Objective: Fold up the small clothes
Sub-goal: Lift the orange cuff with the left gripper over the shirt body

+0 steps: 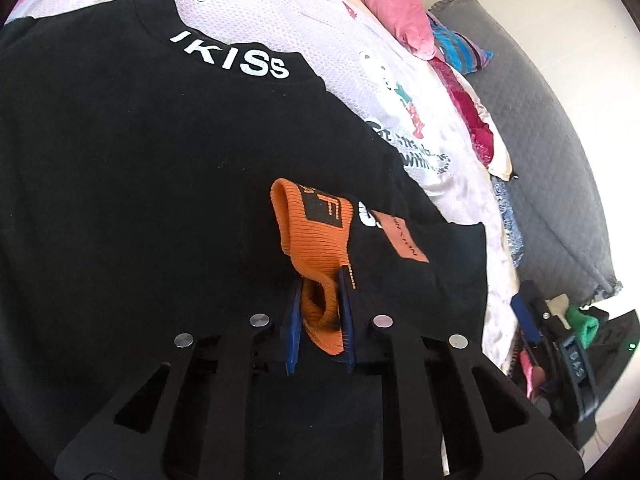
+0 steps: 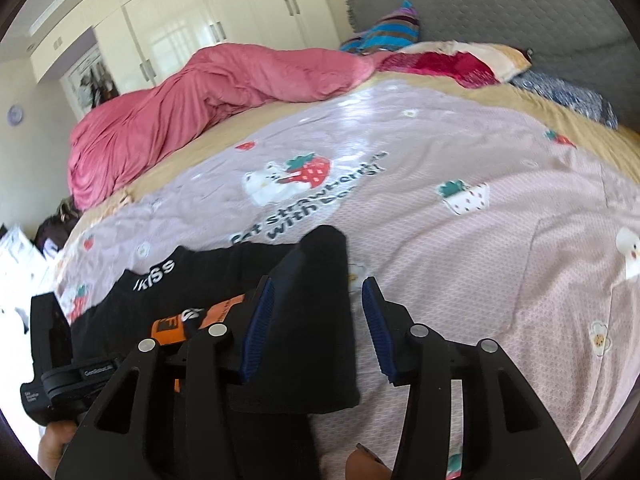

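Note:
A small black shirt point(image 1: 140, 168) with white collar lettering lies spread on the bed. Its orange ribbed cuff point(image 1: 316, 232) lies folded onto the body. My left gripper point(image 1: 320, 292) is shut on the end of that orange cuff, low over the shirt. In the right wrist view the black shirt point(image 2: 304, 340) lies at the lower left, with the orange cuff point(image 2: 172, 328) beside it. My right gripper point(image 2: 320, 320) is open over the shirt's right edge, its left finger above the black cloth and its right finger above the sheet.
The bed has a pink strawberry-print sheet point(image 2: 460, 240). A pink duvet point(image 2: 180, 108) is heaped at the far side, with pillows point(image 2: 448, 60) and a grey headboard point(image 2: 520, 4). The right gripper's body point(image 1: 560, 352) shows at the bed's edge. White wardrobes point(image 2: 200, 12) stand behind.

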Available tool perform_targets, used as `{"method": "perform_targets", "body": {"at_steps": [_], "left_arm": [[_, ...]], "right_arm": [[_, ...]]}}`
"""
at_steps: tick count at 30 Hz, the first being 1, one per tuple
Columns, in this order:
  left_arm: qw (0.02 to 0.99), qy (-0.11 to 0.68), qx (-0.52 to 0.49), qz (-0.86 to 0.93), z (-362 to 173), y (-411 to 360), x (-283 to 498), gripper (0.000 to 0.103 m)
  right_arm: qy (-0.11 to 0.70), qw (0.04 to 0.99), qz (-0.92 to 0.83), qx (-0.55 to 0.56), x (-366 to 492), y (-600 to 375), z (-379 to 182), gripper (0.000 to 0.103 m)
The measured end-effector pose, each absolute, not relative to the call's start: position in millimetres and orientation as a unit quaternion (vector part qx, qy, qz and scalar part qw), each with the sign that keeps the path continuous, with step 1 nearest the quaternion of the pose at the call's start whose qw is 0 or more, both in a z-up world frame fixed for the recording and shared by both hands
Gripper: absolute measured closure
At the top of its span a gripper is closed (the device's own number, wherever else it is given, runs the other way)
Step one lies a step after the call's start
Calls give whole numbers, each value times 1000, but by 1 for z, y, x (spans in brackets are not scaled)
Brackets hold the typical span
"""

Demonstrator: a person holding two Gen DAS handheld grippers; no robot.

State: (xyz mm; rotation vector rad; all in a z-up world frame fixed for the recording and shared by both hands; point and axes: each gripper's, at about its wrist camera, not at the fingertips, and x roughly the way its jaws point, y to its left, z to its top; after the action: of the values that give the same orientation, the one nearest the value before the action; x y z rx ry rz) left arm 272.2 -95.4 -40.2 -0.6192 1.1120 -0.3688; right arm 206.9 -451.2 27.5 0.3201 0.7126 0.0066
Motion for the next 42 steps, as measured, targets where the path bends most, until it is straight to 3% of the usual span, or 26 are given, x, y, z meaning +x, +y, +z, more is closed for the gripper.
{"method": "perform_targets", "body": {"at_steps": [19,42], "left_arm": [[879,363,-243,-190,80,-9,200,98],[894,369,-225,-118,54,43,189,96]], "right_arm": [[361,915,-13,178,211,-461,18,59],[349,933,36,84,206,-397,24,59]]}}
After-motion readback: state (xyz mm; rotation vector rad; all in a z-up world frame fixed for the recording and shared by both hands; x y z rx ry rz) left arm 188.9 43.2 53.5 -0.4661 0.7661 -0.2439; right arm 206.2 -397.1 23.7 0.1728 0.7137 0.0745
